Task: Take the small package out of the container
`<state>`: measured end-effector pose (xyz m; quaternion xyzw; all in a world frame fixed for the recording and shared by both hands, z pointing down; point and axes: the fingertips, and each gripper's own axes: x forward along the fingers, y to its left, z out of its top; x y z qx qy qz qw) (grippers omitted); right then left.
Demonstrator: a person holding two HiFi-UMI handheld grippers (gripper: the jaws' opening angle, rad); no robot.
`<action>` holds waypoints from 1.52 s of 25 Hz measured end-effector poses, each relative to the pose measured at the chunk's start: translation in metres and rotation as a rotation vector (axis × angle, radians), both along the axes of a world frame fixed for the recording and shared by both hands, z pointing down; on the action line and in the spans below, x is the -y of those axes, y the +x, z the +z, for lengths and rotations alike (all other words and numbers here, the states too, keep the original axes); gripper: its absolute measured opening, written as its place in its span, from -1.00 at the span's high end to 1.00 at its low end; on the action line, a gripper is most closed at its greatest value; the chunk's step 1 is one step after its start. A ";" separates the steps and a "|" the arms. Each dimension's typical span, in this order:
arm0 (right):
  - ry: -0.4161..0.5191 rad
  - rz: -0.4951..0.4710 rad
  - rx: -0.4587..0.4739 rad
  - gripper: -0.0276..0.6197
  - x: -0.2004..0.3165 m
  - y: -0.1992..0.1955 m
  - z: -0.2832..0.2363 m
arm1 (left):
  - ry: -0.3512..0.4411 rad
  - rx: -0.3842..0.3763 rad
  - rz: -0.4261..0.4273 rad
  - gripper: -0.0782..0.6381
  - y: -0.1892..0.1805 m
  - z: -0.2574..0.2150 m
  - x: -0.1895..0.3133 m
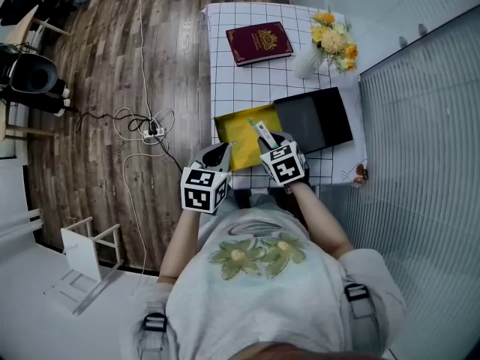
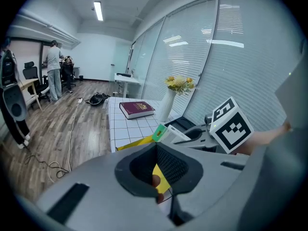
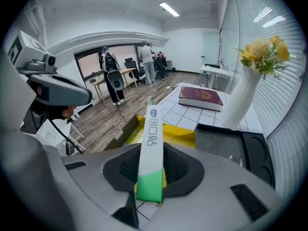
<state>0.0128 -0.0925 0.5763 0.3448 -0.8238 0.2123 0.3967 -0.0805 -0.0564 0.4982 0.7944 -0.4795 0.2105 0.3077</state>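
Observation:
An open yellow container [image 1: 236, 126] sits at the near edge of the checked table. My right gripper [image 1: 268, 142] is shut on the small white-and-green package [image 1: 262, 132], held above the container's right side. In the right gripper view the package [image 3: 150, 143] stands on edge between the pads, over the yellow container [image 3: 180, 134]. My left gripper [image 1: 225, 156] is at the container's near left corner. In its own view the left gripper [image 2: 161, 177] is shut on the yellow container wall [image 2: 139, 142], with the package [image 2: 168, 133] just beyond.
A black tray [image 1: 315, 118] lies right of the container. A burgundy book [image 1: 259, 42] and a white vase of yellow flowers [image 1: 330, 43] stand at the table's far end. Cables [image 1: 146, 130] run over the wooden floor on the left; a glass wall with blinds stands on the right.

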 end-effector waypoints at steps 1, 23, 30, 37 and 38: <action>0.004 -0.001 0.000 0.64 0.000 0.000 -0.002 | 0.002 0.000 0.001 0.77 0.000 -0.001 0.000; 0.098 -0.021 0.021 0.64 -0.001 0.002 -0.054 | 0.040 -0.005 0.005 0.77 0.001 -0.014 0.001; 0.113 -0.019 0.038 0.64 -0.006 -0.001 -0.066 | 0.045 -0.008 0.006 0.77 0.002 -0.015 0.001; 0.141 -0.034 0.051 0.64 -0.011 -0.005 -0.082 | 0.045 -0.002 0.009 0.77 -0.002 -0.015 0.000; 0.142 -0.035 0.052 0.64 -0.011 -0.005 -0.084 | 0.046 -0.003 0.010 0.77 -0.003 -0.016 0.000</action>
